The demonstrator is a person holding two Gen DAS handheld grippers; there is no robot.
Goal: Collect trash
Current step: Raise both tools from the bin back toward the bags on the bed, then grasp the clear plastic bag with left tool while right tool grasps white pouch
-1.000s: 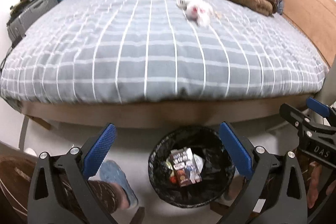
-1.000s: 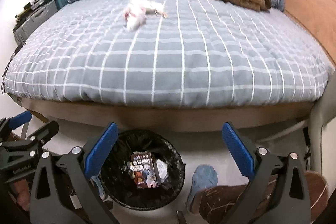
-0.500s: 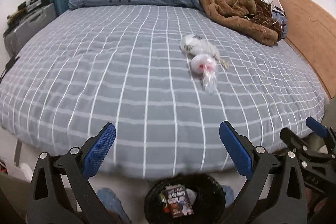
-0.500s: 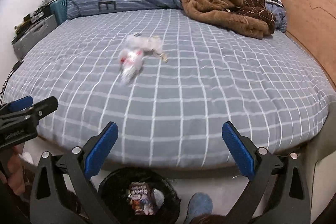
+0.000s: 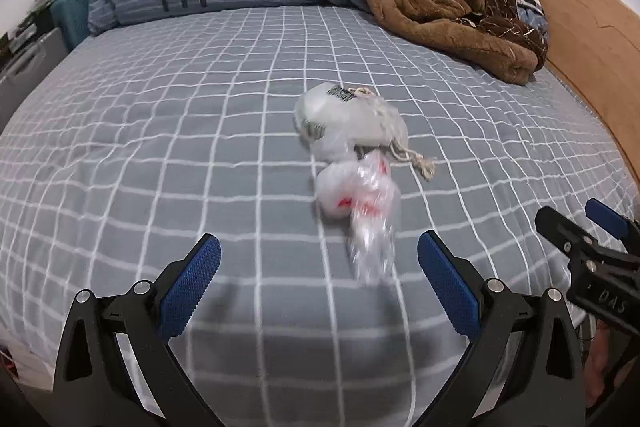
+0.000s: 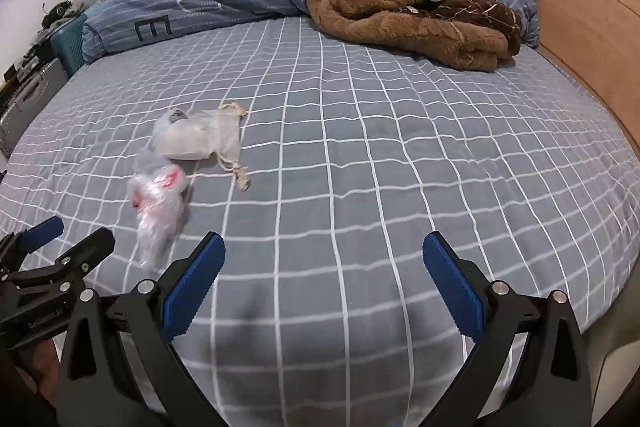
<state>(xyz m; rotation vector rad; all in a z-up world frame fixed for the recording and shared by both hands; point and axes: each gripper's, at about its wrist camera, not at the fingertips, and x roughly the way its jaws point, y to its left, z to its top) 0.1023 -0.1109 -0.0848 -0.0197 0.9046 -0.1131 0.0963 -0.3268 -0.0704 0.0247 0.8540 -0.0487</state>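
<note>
The step in hand looks like the reach for trash lying on the bed. The left hand-held gripper is wide open and holds nothing, lined up just short of a crumpled clear plastic wrapper (red print on it) toward the bed's near edge. Touching it farther in lies a white drawstring pouch. The right hand-held gripper is equally spread and empty. Next, the left one should probably close around the wrapper.

clear plastic wrapper motion-blurred, print unreadable | right claw cut off at frame edge | bed near edge hidden
</note>
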